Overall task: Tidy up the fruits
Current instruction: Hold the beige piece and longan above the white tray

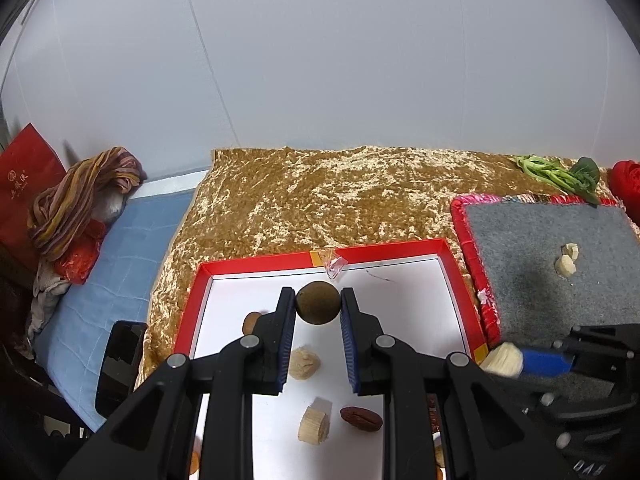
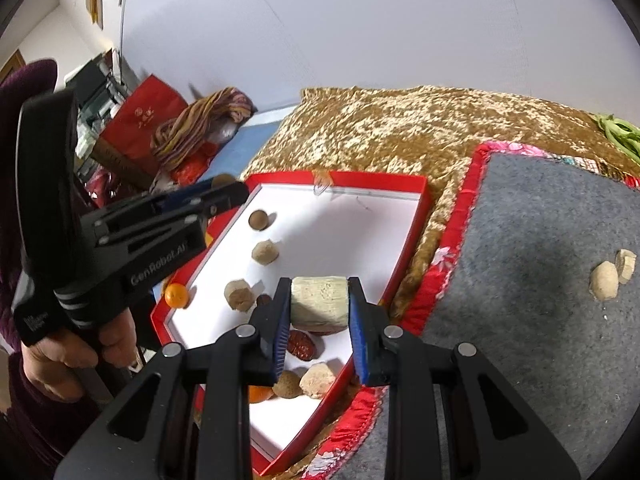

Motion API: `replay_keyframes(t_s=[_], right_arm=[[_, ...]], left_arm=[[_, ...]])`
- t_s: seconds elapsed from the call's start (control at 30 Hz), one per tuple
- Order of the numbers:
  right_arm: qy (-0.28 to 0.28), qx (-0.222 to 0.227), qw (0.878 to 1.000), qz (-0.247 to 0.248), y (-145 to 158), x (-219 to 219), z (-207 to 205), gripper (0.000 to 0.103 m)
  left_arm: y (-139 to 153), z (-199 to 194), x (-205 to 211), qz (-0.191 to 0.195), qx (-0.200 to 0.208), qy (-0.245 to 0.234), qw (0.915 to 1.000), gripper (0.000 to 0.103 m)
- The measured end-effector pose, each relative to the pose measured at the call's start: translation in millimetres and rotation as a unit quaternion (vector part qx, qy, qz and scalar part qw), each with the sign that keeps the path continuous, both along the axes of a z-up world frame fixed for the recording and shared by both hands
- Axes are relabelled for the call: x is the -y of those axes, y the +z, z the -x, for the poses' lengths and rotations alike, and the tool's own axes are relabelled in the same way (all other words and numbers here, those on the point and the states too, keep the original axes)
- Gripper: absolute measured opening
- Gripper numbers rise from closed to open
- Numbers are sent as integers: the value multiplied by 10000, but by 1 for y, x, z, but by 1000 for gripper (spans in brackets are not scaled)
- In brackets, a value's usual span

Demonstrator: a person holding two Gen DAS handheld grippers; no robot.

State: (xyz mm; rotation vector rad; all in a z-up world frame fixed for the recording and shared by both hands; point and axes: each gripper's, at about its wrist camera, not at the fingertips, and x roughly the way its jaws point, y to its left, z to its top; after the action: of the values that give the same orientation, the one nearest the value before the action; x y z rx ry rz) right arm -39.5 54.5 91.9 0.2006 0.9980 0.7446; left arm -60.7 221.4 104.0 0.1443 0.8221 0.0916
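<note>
My left gripper (image 1: 318, 306) is shut on a round brown fruit (image 1: 319, 304) and holds it above the white floor of the red-rimmed box (image 1: 264, 267). My right gripper (image 2: 319, 304) is shut on a pale cylindrical chunk (image 2: 319, 304) over the box's right side (image 2: 416, 224). In the box lie pale chunks (image 1: 305, 363), a red date (image 1: 361, 419), a brown ball (image 2: 258, 220) and a small orange (image 2: 176, 295). Two pale pieces (image 2: 605, 275) lie on the grey mat (image 2: 540, 280).
A gold cloth (image 1: 328, 200) covers the table. Green vegetables (image 1: 560, 174) lie at the back right. A striped scarf (image 1: 80, 196), a red bag (image 1: 24, 176) and a black phone (image 1: 118, 364) are on the left.
</note>
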Motion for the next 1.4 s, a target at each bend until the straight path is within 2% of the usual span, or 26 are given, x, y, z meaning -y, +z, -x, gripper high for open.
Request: replay_keyframes(t_s=[0.27, 1.07, 1.4], right_arm=[[215, 84, 9996, 168, -3, -12, 9, 28], [341, -8, 9989, 307, -11, -18, 12, 28], [519, -57, 9979, 384, -16, -26, 16, 28]], left_arm=[[-3, -1, -1, 2, -60, 16, 10000, 21], [-5, -3, -2, -48, -113, 2, 9999, 21], [-12, -6, -3, -142, -282, 17, 9995, 21]])
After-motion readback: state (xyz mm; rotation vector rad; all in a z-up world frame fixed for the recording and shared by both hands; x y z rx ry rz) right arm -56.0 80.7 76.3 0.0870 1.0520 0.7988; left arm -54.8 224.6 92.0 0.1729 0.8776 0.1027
